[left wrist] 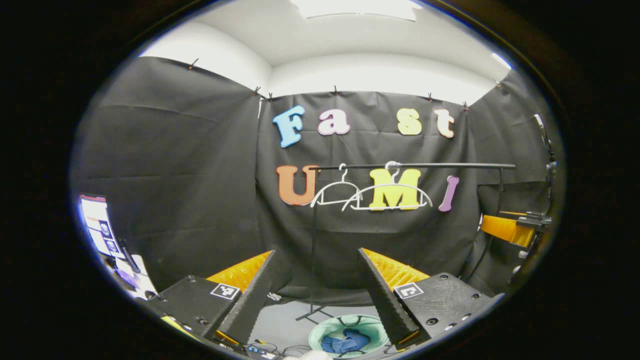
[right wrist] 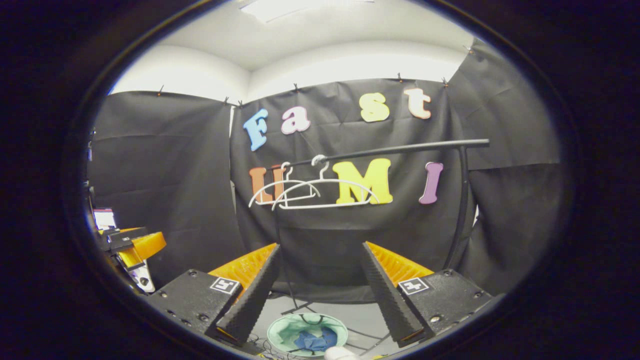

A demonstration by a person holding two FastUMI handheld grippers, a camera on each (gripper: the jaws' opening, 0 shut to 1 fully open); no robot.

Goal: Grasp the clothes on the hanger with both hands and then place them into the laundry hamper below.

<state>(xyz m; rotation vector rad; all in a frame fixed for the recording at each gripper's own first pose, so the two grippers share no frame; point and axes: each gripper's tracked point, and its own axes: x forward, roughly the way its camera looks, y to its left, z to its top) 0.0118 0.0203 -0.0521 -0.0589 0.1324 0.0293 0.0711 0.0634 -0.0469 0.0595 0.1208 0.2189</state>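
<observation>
Two white hangers (left wrist: 372, 192) (right wrist: 310, 192) hang bare on a black rail (left wrist: 415, 165) (right wrist: 390, 148). Below on the floor stands a round pale-green hamper (left wrist: 325, 332) (right wrist: 280, 332) with blue clothes (left wrist: 346, 343) (right wrist: 314, 340) lying inside it. My left gripper (left wrist: 317, 255) is open, held back from the rail with nothing between its fingers. My right gripper (right wrist: 320, 247) is open too and holds nothing. The right gripper (left wrist: 520, 225) shows at the right edge of the left gripper view, and the left gripper (right wrist: 127, 245) shows at the left edge of the right gripper view.
The rail stands on thin black posts (left wrist: 313, 240) (right wrist: 459, 210) with feet on the grey floor (left wrist: 285, 320). Cables (left wrist: 280, 346) lie on the floor near the hamper. A lit screen (left wrist: 100, 227) (right wrist: 104, 218) stands at the left.
</observation>
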